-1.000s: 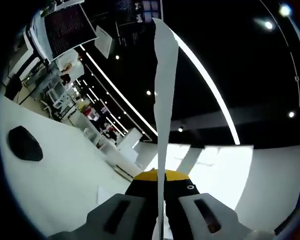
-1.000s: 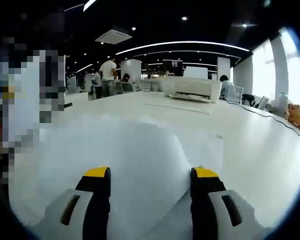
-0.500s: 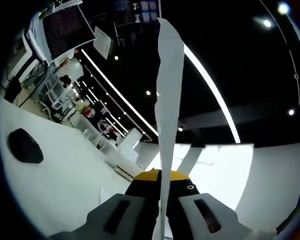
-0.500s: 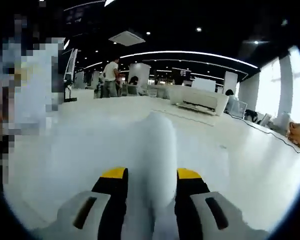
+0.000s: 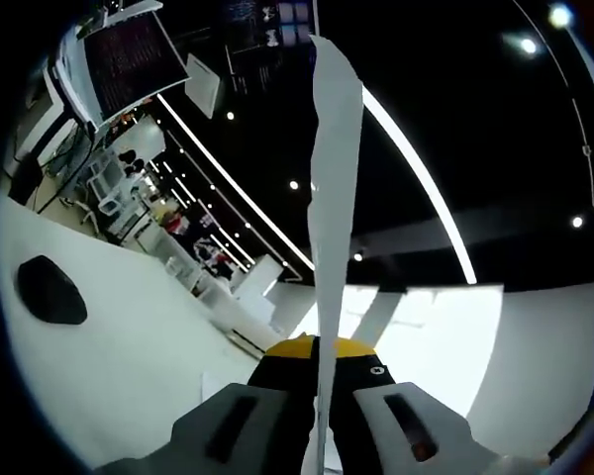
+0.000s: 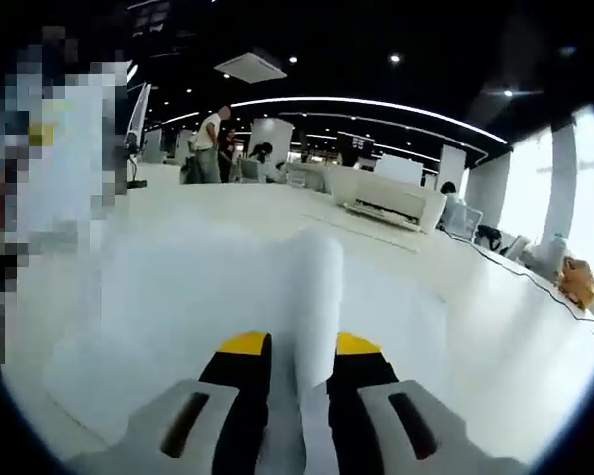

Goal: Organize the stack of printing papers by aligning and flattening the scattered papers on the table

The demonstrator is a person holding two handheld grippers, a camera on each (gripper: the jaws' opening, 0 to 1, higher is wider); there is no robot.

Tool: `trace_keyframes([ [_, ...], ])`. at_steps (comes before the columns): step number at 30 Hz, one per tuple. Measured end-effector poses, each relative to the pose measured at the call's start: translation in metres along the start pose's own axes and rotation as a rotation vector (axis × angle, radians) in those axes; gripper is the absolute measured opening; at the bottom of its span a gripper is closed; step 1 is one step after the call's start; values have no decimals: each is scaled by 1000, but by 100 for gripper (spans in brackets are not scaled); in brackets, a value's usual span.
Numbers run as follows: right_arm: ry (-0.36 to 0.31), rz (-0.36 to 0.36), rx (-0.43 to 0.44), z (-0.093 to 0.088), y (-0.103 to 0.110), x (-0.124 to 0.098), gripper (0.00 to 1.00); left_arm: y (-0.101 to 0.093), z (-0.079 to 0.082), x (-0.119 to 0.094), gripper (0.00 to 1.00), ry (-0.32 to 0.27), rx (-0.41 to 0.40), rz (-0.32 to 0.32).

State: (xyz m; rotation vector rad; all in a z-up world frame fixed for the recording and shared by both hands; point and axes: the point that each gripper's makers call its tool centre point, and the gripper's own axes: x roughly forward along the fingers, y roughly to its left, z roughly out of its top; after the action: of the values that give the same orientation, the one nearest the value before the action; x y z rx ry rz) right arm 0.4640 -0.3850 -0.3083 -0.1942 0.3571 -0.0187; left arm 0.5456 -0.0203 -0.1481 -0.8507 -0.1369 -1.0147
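White table (image 6: 515, 327), apparently blurred bowed papers (image 6: 315, 287) pinched in both closed claws (image 5: 317, 348) (image 6: 299, 346).

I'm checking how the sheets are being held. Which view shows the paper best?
The right gripper view: the paper spreads broadly across the white table, bulging up between the right gripper, shut on it. The left gripper view shows it edge-on, a thin strip rising from the shut left gripper.

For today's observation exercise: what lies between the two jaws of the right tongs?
In the right gripper view, a raised fold of the white paper stands pinched between the jaws of the right tongs.
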Motion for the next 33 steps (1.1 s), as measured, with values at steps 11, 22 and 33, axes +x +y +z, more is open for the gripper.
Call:
trace_keyframes([
  [11, -17, -93, -318, 11, 6, 2, 12, 2, 0, -1, 6, -1, 2, 6],
  [22, 1, -94, -126, 5, -5, 1, 16, 0, 1, 0, 6, -3, 12, 2],
  [33, 22, -76, -134, 2, -1, 0, 3, 6, -6, 1, 6, 1, -32, 16],
])
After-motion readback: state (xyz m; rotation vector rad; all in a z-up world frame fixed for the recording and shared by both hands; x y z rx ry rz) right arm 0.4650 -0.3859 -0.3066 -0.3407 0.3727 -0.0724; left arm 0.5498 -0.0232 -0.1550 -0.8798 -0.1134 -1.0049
